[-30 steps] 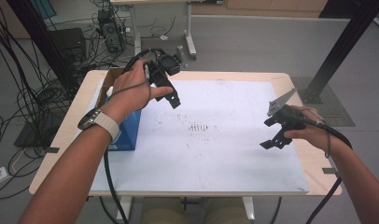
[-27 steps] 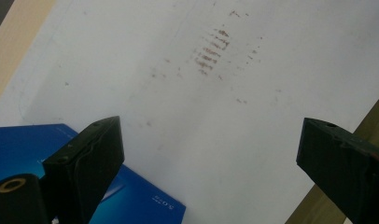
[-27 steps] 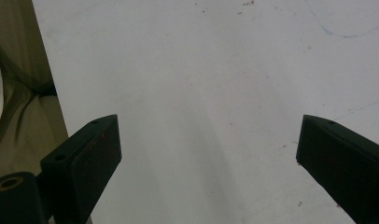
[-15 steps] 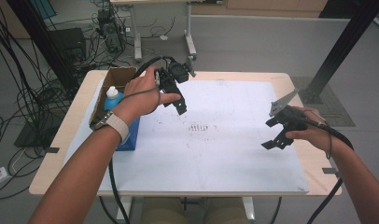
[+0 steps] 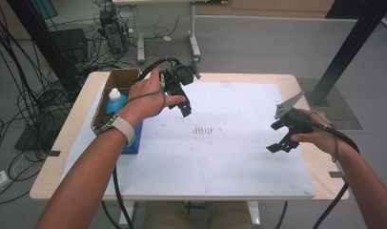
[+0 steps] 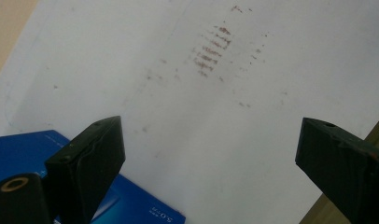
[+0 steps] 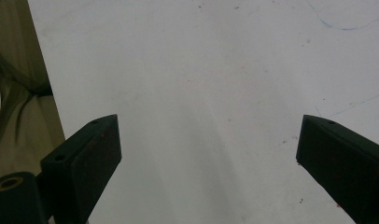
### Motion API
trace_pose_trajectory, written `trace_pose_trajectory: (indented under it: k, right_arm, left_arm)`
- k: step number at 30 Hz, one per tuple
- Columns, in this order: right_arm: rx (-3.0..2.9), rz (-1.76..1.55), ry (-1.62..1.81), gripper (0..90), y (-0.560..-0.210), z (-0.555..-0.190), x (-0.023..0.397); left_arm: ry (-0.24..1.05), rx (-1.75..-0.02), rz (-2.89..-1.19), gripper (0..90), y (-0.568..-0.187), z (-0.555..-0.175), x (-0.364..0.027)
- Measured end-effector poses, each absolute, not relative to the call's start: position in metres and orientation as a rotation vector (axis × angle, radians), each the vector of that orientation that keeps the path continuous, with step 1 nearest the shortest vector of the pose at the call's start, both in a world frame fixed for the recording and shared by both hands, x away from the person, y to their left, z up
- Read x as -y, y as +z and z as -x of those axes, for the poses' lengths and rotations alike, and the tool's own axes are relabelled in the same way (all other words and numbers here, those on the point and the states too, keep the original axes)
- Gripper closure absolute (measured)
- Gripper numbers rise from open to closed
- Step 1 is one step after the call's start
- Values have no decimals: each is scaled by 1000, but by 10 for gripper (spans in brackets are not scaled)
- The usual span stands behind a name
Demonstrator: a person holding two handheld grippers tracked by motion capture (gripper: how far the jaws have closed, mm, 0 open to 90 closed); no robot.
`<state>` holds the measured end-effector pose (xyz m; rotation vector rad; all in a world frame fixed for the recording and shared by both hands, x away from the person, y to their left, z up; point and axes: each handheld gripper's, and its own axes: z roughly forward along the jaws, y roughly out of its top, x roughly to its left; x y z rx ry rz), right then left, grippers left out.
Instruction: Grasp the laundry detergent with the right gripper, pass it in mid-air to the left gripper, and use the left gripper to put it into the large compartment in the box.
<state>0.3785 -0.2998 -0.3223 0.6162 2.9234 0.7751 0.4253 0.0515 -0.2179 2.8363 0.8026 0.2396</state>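
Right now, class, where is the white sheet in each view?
High view: the white sheet covers most of the table.
Left gripper view: behind both jaws, carrying reddish marks.
Right gripper view: behind both jaws, nearly everywhere.
Shared landmark: the sheet's edge against the tan table.

Open brown cardboard box (image 5: 116, 83) upright at the counter's far left corner, white-capped blue plastic bottle (image 5: 116, 101) standing upright inside it, flat blue rectangular box (image 5: 135, 138) lying on the white sheet against its near side, along the left edge
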Motion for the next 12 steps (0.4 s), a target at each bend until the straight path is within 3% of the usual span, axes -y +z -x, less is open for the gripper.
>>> trace_pose_trajectory:
  k: [12]
  right_arm:
    - [-2919, -622, 780, 67, -323, -378, 300]
  left_arm:
    - [251, -809, -2829, 87, -217, -426, -53]
